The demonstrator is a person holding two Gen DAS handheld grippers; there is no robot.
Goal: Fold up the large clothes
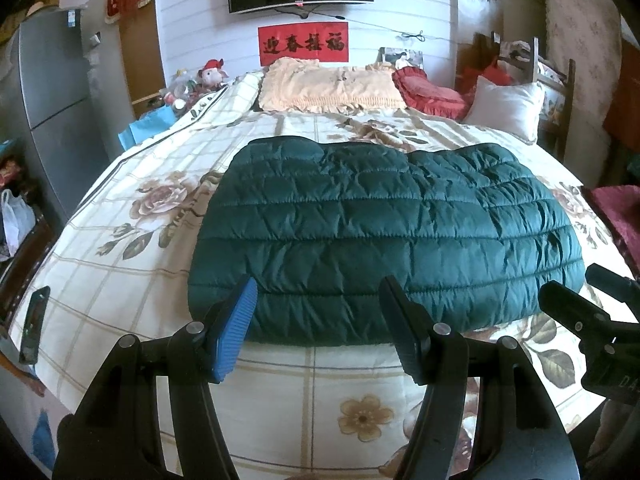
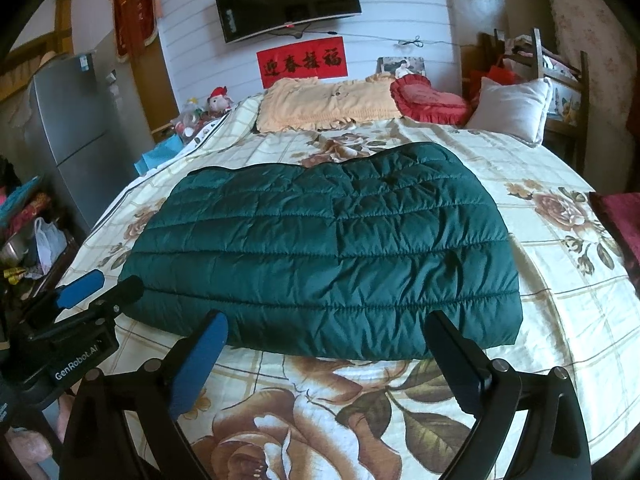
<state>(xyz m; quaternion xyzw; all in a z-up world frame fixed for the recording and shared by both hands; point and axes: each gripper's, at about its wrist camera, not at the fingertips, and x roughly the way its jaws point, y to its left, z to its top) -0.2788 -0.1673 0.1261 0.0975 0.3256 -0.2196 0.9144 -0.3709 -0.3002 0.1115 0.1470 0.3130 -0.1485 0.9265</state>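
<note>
The dark green quilted jacket (image 1: 384, 232) is lying flat, already folded into a broad block, across the middle of the bed (image 1: 304, 392), its near edge running parallel to the foot edge, while the left gripper (image 1: 316, 320) and the right gripper (image 2: 324, 354) are hovering just short of that edge with jaws spread wide apart, holding nothing. Its puffy, slick shell is probably going to spring open or slide out if the fingers are pinching only the top layer, so the next fold risks coming out lopsided. No containers are showing on the bed.
</note>
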